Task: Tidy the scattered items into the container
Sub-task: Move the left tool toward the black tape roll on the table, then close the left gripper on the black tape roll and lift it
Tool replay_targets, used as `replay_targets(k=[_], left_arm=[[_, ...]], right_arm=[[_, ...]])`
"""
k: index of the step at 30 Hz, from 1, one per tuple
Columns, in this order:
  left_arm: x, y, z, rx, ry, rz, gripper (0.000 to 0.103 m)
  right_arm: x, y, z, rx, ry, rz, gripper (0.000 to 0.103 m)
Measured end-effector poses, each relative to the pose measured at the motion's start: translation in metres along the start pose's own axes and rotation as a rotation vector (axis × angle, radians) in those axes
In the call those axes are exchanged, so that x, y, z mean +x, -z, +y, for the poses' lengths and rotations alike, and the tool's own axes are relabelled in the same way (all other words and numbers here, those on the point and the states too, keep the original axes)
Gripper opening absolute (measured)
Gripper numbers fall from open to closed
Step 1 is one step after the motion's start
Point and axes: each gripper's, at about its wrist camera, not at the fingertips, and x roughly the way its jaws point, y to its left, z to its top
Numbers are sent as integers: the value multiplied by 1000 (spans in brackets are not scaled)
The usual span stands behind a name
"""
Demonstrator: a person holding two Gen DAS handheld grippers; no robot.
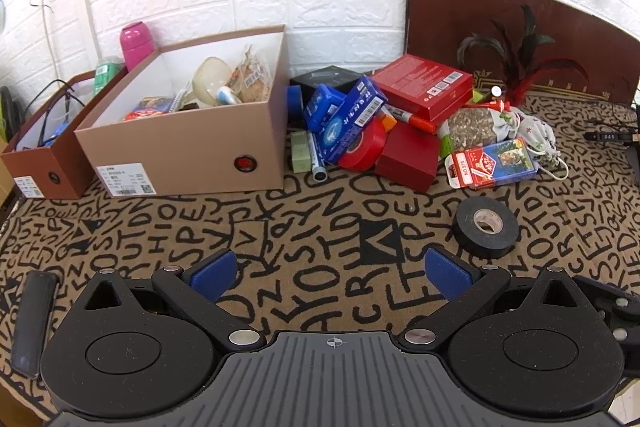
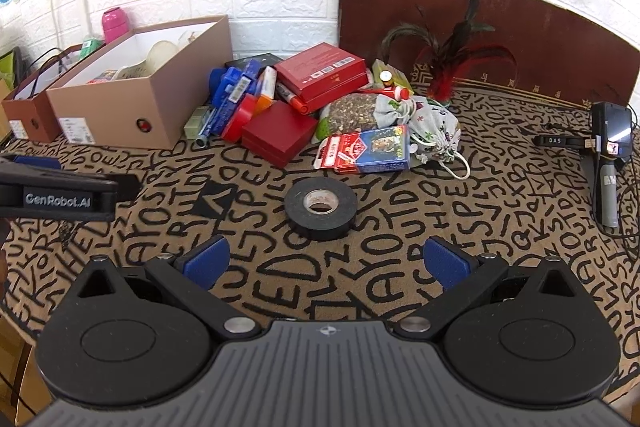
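Observation:
A tan shoebox [image 1: 192, 155] [image 2: 132, 111] stands open at the back left, with a cup and packets inside. To its right lies a pile of red boxes [image 1: 424, 87] [image 2: 324, 75], blue boxes [image 1: 352, 119], a red tape roll [image 1: 362, 151] [image 2: 240, 119], a card pack [image 1: 492, 163] [image 2: 368, 149] and a cloth pouch [image 2: 436, 127]. A black tape roll [image 1: 486, 227] [image 2: 320, 207] lies alone on the lettered cloth. My left gripper [image 1: 330, 275] is open, left of and nearer than the black roll. My right gripper [image 2: 326, 263] is open, just short of the roll.
A smaller brown box [image 1: 40, 155] [image 2: 28, 115] sits left of the shoebox, with a pink bottle [image 1: 137, 43] behind. A dark wooden board [image 2: 500, 23] leans on the wall behind a feather shuttlecock [image 2: 448, 67]. A black handheld device [image 2: 608, 147] with cables lies far right. The left gripper's side [image 2: 60, 195] shows at left.

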Motion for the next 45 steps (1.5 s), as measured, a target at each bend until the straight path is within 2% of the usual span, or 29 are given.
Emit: replay_targets(k=[7,14,18,22,23,28,29,31,33,34,36,38,45], left_arm=[[36,0,-4,0,-5,37,103],[75,-11,-25,45,70,71,103],[95,-27,-42,57,136,64,100],[119,-37,-55,61,248,89,92],[126,-38,-59,65,272,106,88],[155,-36,-75,94,362,187,70],[160,-35,-77,96,382,199,62],[167,-35,-77,81,430,204,58],[173,-35,-79,81,450,219,56],[173,-36,-81,93,451,217,55],[173,-36,-84,119,466,218,44],[174,-36,-84,126,488,225,40],[186,-40,-87,147,511,228,47]], right_arm=[[37,1,-12,22,5,58,102],[79,-4,-29,57,3,70,101],[100,-12,-41,93,-2,78,87],[119,-17,-50,111,-26,91,75],[123,-17,-53,116,-35,99,73],[142,-16,-63,140,-83,131,53],[144,-15,-65,150,-107,127,51],[147,-16,-70,163,-146,121,42],[149,-18,-71,168,-174,123,40],[150,-19,-71,164,-190,126,35],[151,-21,-69,153,-219,129,25],[152,-22,-65,121,-224,128,24],[158,-24,-69,138,-235,136,24]])
